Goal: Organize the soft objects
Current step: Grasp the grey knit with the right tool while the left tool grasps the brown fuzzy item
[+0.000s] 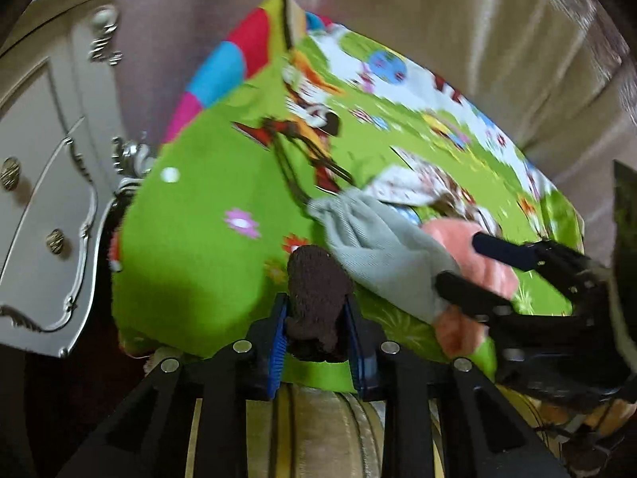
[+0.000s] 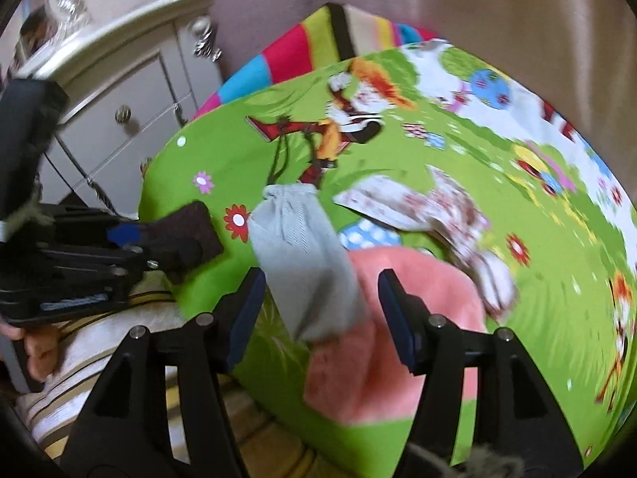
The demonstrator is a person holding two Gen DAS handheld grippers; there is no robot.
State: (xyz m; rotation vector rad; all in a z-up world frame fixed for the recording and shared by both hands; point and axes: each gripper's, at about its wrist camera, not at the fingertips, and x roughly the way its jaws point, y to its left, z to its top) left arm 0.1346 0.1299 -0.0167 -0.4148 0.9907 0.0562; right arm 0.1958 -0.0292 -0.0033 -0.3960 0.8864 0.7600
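A green cartoon-print blanket [image 1: 207, 219] [image 2: 557, 318] covers the bed. My left gripper [image 1: 316, 318] is shut on a dark brown fuzzy sock [image 1: 316, 279], which also shows at the left of the right wrist view [image 2: 195, 231]. A grey sock [image 1: 378, 247] [image 2: 302, 263] lies over a pink towel [image 1: 477, 263] [image 2: 398, 338]. My right gripper [image 2: 320, 310] is open, with its fingers on either side of the grey sock's near end; it also shows in the left wrist view [image 1: 469, 263]. A white patterned cloth [image 1: 410, 187] [image 2: 430, 211] lies crumpled behind them.
A white carved nightstand [image 1: 43, 183] [image 2: 131, 91] stands left of the bed. A striped multicolour pillow [image 1: 239, 59] [image 2: 302, 51] lies at the bed's far end against a beige wall. A striped beige cover [image 2: 99, 338] shows below the blanket's near edge.
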